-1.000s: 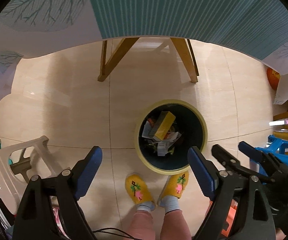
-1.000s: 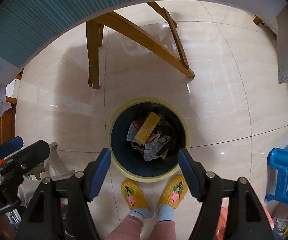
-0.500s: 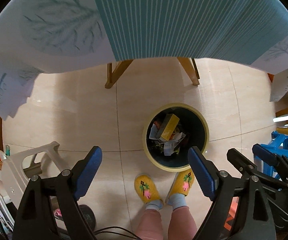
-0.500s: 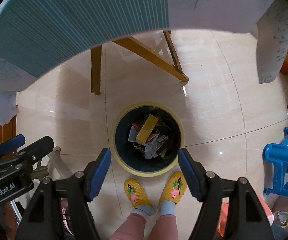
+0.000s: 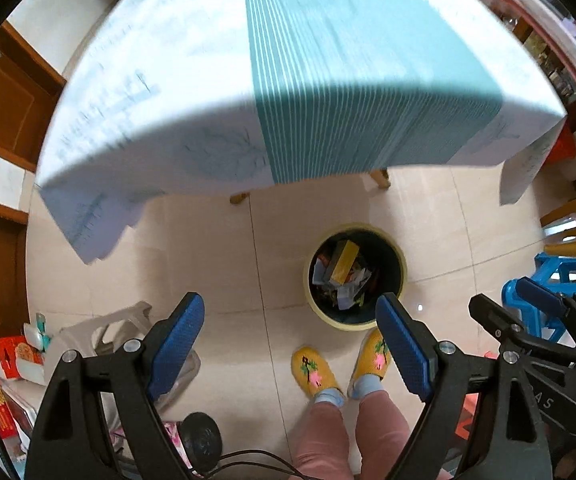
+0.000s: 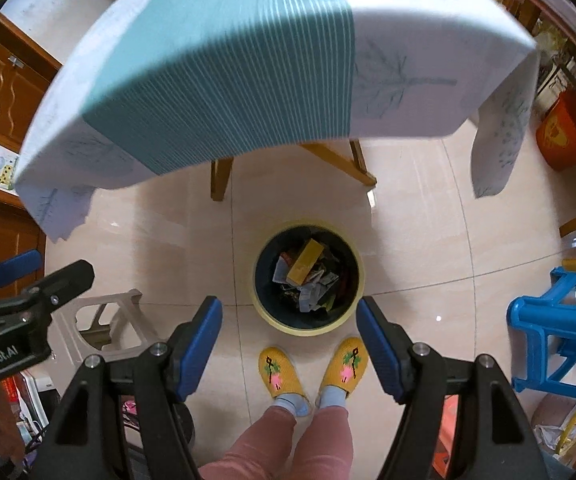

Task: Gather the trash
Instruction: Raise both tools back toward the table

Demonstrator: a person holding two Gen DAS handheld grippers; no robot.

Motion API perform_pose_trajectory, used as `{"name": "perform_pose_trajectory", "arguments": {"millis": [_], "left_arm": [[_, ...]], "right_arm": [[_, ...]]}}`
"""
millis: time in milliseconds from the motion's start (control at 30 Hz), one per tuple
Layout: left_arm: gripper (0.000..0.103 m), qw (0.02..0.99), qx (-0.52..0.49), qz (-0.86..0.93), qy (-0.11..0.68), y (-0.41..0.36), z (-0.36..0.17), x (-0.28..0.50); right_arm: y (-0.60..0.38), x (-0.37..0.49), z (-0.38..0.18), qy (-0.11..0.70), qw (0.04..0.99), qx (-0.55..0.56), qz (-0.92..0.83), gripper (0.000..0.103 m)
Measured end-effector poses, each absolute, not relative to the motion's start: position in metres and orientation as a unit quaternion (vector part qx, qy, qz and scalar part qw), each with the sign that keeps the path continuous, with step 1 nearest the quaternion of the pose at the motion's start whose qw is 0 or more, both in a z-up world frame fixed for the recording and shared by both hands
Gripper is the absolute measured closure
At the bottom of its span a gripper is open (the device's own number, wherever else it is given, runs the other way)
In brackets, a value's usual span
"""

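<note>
Hanging wide-jawed and empty-handed as left gripper (image 5: 290, 338) and right gripper (image 6: 289, 342) above full trash bin (image 6: 308, 322) beside slippers (image 6: 314, 370); risking, in judgement, clipping tablecloth (image 6: 248, 80) edge through blur.

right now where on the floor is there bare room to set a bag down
Bare tile lies between the trash bin and the table legs, and between the bin and the blue stool. It is crowded at the beige stool, and the slippers stand close to the bin.
</note>
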State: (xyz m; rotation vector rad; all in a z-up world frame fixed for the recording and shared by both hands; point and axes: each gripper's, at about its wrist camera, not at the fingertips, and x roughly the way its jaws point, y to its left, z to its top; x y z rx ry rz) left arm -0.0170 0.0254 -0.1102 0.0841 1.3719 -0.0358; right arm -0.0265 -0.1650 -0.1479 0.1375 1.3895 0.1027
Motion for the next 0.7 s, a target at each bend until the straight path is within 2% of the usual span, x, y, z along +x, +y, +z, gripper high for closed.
{"name": "perform_pose_trajectory", "arguments": {"millis": [367, 700], "left_arm": [[0.017, 0.827, 0.039, -0.021, 0.56, 0.036, -0.01, 0.005], [0.017, 0.849, 0.026, -0.061, 0.524, 0.037, 0.036, 0.015]], "right_arm": [[-0.168, -0.03, -0.055, 0.585, 0.807, 0.058, 0.046, 0.033], [-0.178, -0.014, 0.002, 0.531, 0.844, 0.072, 0.015, 0.033]]}}
